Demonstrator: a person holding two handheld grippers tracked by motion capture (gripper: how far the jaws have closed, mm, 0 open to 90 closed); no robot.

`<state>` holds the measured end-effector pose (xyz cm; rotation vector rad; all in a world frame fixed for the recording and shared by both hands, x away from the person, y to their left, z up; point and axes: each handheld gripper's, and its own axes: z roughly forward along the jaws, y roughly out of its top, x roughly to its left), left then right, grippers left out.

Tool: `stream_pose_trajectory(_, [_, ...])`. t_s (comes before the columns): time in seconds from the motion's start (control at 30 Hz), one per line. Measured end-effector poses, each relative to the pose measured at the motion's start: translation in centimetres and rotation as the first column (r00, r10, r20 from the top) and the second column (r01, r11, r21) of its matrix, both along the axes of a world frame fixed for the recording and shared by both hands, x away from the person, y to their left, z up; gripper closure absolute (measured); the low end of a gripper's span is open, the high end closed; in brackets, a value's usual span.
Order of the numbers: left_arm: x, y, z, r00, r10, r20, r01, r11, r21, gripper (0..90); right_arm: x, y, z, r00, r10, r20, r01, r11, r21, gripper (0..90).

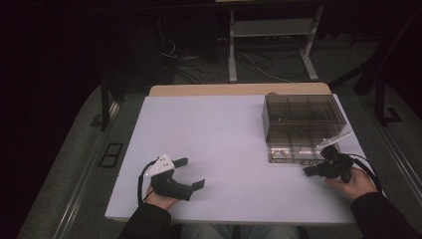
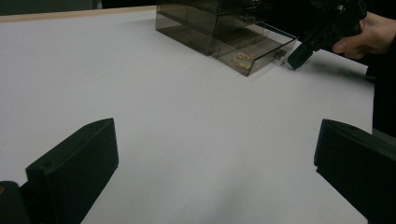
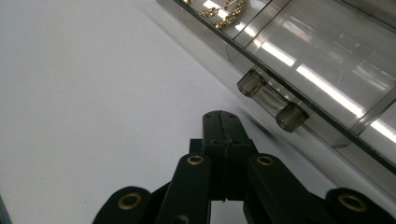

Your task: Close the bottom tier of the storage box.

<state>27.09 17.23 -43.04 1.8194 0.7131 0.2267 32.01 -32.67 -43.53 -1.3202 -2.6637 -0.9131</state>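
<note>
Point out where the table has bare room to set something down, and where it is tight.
Free: the broad white tabletop between the left gripper and the smoky drawer box, and the far-left stretch. Crowded: the near-right corner, where the open drawer with a gold chain meets the shut right gripper.

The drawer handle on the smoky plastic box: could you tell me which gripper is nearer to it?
Right. The right gripper, shut, sits just short of the drawer handle; the left gripper rests open far across the table.
</note>
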Motion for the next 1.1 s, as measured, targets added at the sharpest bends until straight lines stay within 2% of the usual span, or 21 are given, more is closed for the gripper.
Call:
stream_pose_trajectory(0.27, [0.0,0.0,0.0,1.0,0.001,0.0,-0.001,1.0,0.0,0.0,0.7,0.0,-0.3,0.9997,-0.015,-0.021,0.016,1.0,0.004,88.9])
stream_pose_trajectory(1.1, [0.0,0.0,0.0,1.0,0.001,-0.001,-0.001,1.0,-0.001,0.0,1.5,-0.1,-0.4,0.9984,-0.056,-0.005,0.056,0.998,0.011,88.9])
